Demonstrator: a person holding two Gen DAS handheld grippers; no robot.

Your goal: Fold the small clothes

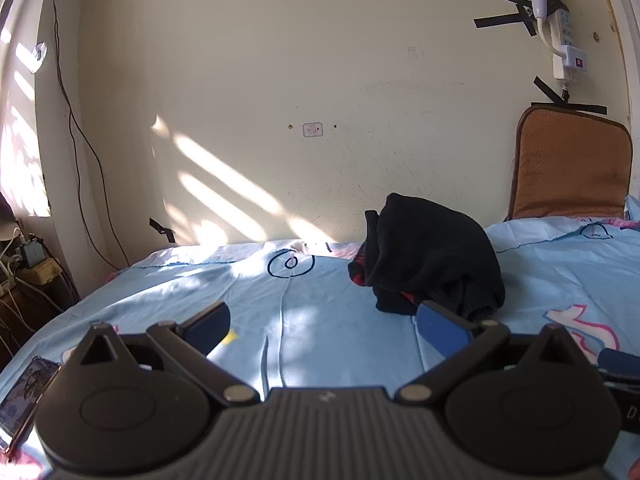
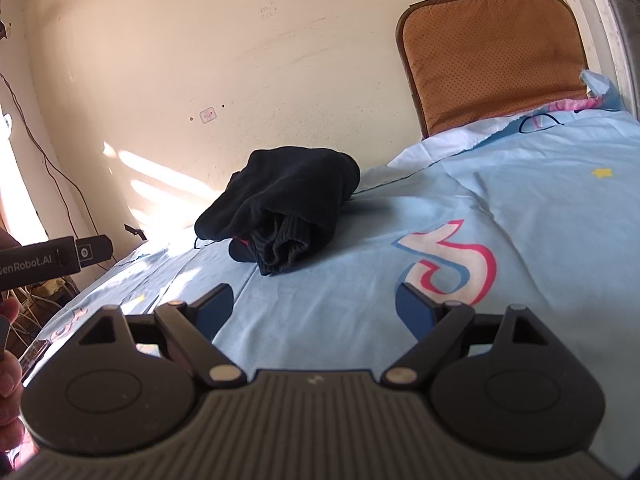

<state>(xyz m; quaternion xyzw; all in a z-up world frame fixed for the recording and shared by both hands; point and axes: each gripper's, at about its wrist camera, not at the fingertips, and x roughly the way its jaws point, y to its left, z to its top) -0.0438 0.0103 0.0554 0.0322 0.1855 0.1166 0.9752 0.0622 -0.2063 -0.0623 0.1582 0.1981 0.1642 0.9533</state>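
**Dark garment bunched on the bed, both grippers spread and empty**

Sunlit blue bedsheet (image 2: 500,208) with cartoon prints covers the working surface, a cream wall behind it. Near the wall side of the bed sits the black garment (image 2: 280,196), heaped in a rounded lump, not laid flat; a ribbed cuff or hem shows at its front, and a bit of red fabric peeks from beneath. Whether the lump is one piece or several cannot be told. It is no neat fold, so it reads as needing to be spread out.

Ahead of it, the left gripper (image 1: 324,320) hovers low over the sheet with its jaws spread wide, holding nothing, the garment just beyond its right finger. The right gripper (image 2: 314,306) is likewise spread and empty, the heap a little further off.

Further out, a brown cushion (image 2: 492,60) leans on the wall and a phone (image 1: 24,392) lies at the sheet's near left edge.

Risks, as I judge them: a pinch into the lump could catch several layers or the loose sheet, dragging everything together. Dark fabric also hides its edges.
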